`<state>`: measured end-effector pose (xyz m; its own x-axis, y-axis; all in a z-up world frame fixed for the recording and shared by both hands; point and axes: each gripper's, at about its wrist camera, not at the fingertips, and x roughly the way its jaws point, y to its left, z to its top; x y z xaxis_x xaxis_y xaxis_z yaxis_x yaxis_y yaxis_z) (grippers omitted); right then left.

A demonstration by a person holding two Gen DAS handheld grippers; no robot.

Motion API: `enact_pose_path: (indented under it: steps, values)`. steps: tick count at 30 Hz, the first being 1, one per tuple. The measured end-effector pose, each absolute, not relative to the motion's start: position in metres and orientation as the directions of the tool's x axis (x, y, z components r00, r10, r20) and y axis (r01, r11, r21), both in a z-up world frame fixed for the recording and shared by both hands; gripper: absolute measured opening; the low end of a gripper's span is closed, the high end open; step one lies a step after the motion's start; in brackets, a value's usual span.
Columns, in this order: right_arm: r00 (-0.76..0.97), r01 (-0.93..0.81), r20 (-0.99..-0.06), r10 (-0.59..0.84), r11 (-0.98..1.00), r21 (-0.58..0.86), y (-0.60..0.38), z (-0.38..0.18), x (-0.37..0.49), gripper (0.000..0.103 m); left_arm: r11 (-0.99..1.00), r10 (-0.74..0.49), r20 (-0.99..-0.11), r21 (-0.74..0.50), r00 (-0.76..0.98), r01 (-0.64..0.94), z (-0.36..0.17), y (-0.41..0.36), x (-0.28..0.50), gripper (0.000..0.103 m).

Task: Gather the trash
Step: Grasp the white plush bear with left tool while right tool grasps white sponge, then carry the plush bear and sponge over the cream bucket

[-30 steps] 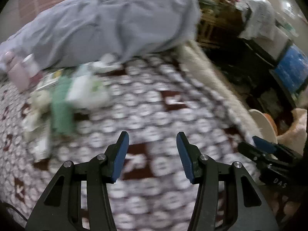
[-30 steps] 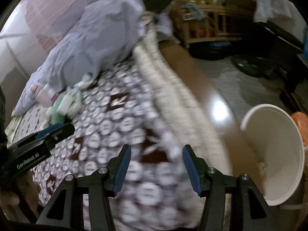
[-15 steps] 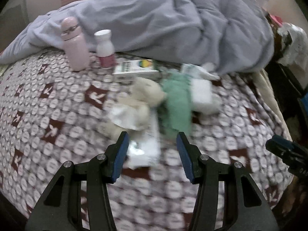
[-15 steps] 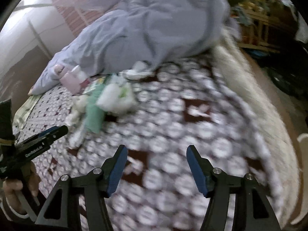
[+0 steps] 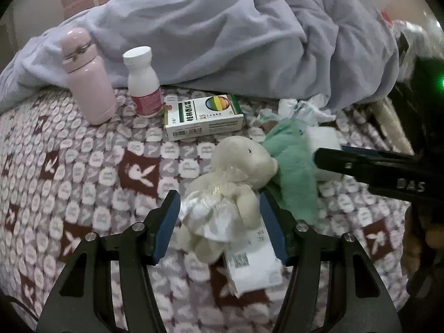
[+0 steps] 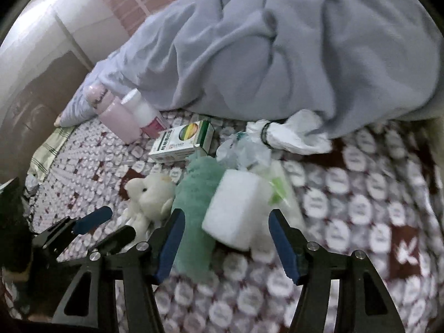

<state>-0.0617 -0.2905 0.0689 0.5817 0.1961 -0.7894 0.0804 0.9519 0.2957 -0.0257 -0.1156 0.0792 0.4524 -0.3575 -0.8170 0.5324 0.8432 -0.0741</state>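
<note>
both grippers over the clutter on the bed

left gripper [image 5: 219,222] jaws just widened, apart around the cream plush toy [image 5: 238,172] and crumpled white wrapper [image 5: 213,216], not pressing. right gripper [image 6: 224,238], marked "das", also widened, straddles a white sponge block [image 6: 236,205]. medicine box [image 5: 202,116] text too small to read; blanket [image 5: 83,166] shows bunny logos.

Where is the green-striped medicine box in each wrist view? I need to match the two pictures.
Left wrist: medicine box sits upper centre, right of the white pill bottle.
Right wrist: medicine box sits left of centre, above the green plush.
Shared landmark: pink flask, left of the bottle.
</note>
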Motion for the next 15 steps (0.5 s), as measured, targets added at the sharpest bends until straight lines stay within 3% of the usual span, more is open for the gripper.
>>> enact_pose_path:
  steps: [1,5,6,7,11,15]
  values:
    - [0.570,0.082,-0.800,0.188,0.956,0.283,-0.288,0.063,-0.056,0.060,0.840,-0.356,-0.819,-0.069,0.450,0.538,0.076,-0.118,-0.023,0.058]
    - [0.573,0.090,-0.796,0.197,0.950,0.300,-0.294,0.055,-0.054,0.039,0.828,-0.387,-0.825,-0.113,0.412,0.550,0.065,-0.121,-0.015,0.057]
    - [0.580,0.085,-0.790,0.198,0.950,0.300,-0.297,0.056,-0.057,0.039,0.828,-0.400,-0.824,-0.137,0.402,0.544,0.064,-0.120,-0.014,0.055]
    - [0.586,0.081,-0.785,0.199,0.950,0.301,-0.299,0.058,-0.061,0.037,0.829,-0.407,-0.822,-0.149,0.399,0.538,0.063,-0.119,-0.013,0.039]
    - [0.608,0.061,-0.771,0.191,0.956,0.286,-0.305,0.069,-0.081,0.036,0.838,-0.421,-0.815,-0.181,0.398,0.515,0.070,-0.115,-0.018,0.030]
    - [0.624,0.053,-0.754,0.203,0.952,0.300,-0.311,0.078,-0.110,0.036,0.840,-0.423,-0.806,-0.177,0.414,0.513,0.085,-0.113,-0.038,0.029]
